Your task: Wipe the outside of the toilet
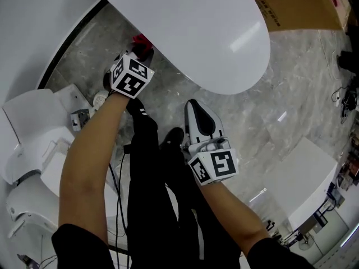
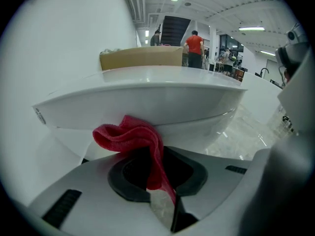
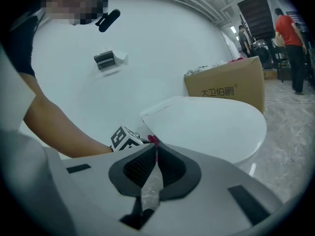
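Observation:
The white toilet (image 1: 196,27) fills the top of the head view, its lid down. My left gripper (image 1: 139,52) reaches under the left side of the bowl and is shut on a red cloth (image 1: 141,40). In the left gripper view the red cloth (image 2: 130,136) bunches out of the jaws of the left gripper (image 2: 157,181) and lies against the underside of the toilet bowl (image 2: 147,102). My right gripper (image 1: 194,106) hangs over the floor in front of the bowl, shut with nothing in it. In the right gripper view the right gripper (image 3: 155,161) faces the toilet (image 3: 211,127).
A cardboard box (image 1: 297,4) stands behind the toilet. Other white toilets (image 1: 33,128) crowd the left and a white block (image 1: 303,178) sits at the right. My legs (image 1: 151,178) are between the arms on the grey marble floor. People (image 2: 195,45) stand far off.

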